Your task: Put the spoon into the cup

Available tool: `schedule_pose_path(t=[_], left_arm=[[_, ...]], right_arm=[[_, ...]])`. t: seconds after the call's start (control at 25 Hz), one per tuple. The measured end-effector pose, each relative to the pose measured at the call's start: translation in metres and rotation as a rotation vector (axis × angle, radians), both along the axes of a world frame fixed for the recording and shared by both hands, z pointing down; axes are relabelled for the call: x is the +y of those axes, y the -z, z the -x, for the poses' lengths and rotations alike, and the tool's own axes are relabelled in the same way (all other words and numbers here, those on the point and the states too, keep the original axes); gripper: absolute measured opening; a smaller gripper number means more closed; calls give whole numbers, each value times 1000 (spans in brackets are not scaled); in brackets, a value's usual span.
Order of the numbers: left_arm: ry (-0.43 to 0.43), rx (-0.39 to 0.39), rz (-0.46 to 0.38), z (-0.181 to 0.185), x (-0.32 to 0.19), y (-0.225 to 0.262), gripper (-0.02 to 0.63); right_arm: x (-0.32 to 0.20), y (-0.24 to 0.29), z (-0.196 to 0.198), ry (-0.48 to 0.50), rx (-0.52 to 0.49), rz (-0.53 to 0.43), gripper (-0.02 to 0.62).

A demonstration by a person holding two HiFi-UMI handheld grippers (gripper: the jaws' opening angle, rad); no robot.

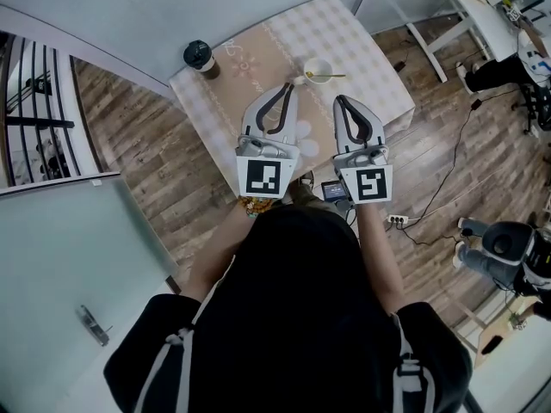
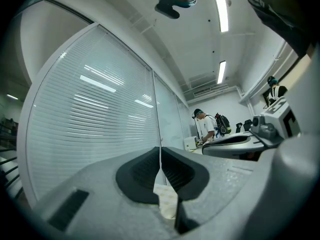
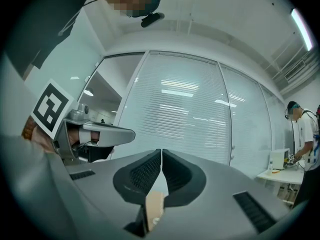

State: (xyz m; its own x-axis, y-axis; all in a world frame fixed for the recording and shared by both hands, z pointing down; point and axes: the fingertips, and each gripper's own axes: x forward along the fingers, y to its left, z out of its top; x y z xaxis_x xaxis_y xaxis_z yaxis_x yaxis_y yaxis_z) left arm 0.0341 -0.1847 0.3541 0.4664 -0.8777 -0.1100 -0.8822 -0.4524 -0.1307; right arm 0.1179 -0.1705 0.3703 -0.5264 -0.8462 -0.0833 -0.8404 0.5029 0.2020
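Observation:
In the head view a small white cup [image 1: 317, 70] stands on the far part of the table [image 1: 370, 54]. A spoon [image 1: 325, 77] lies across its rim, handle pointing right. My left gripper [image 1: 285, 88] and right gripper [image 1: 341, 101] are held side by side above the near half of the table, tips toward the cup, both short of it. Each is shut with nothing between its jaws. In the left gripper view my left gripper [image 2: 160, 149] points up at a glass wall; in the right gripper view my right gripper [image 3: 161, 151] does too. Neither shows the cup or spoon.
A dark lidded paper cup [image 1: 199, 56] stands at the table's far left corner. Wooden floor surrounds the table, with cables and a power strip [image 1: 397, 219] to the right. A white desk [image 1: 482, 11] is at the far right. A person with a backpack [image 2: 206, 125] stands at a distant counter.

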Motion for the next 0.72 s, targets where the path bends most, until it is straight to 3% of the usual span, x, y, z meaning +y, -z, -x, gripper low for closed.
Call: schedule_pose_path(t=[0.72], left_arm=[[-29,-33,84,3,18,-50,21]], right_arm=[[12,-51,7,17,-1,131,8]])
